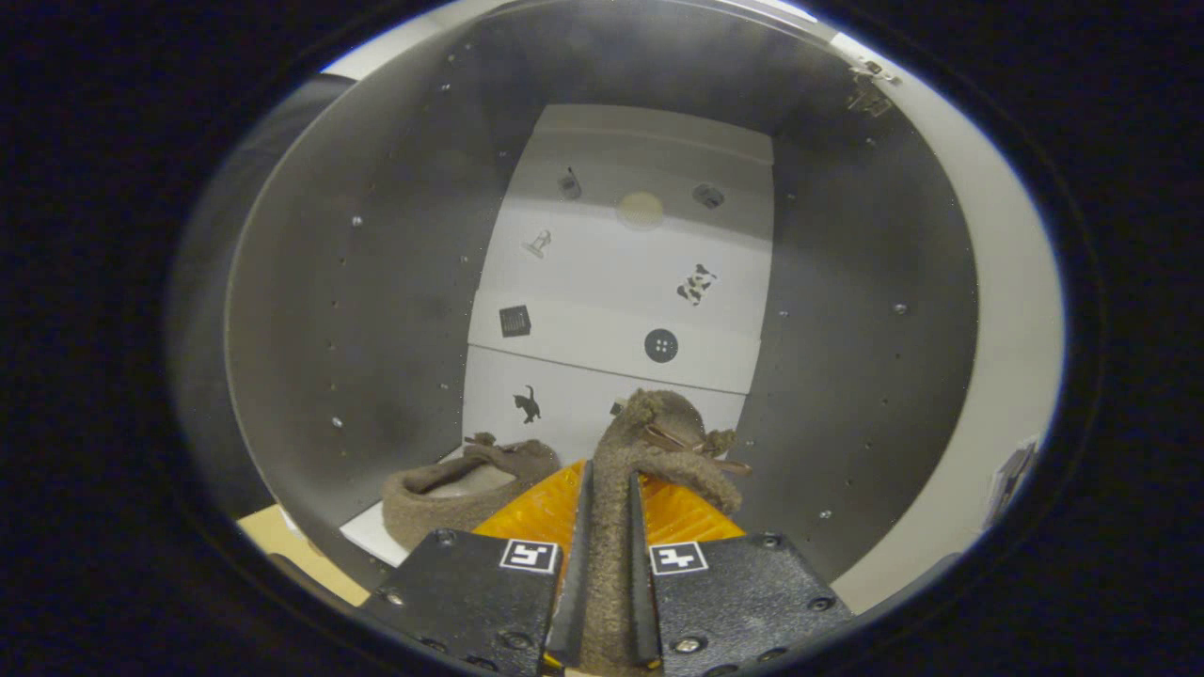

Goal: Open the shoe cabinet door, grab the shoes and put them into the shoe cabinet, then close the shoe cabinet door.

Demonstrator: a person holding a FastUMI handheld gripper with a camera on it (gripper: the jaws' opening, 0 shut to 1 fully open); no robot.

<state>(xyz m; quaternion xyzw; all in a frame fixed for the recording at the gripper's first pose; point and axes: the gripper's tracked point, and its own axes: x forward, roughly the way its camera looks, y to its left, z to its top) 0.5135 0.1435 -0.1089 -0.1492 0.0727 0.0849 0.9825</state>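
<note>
Brown fleecy slipper, pinched between both fingers of the gripper by its soft edge, toe drooping at twelve o'clock inside the open shoe cabinet. Likely light, floppy, grippy rather than slick; best held by the collar rim. Second slipper already on the cabinet floor, at ten o'clock from the fingers.
</note>
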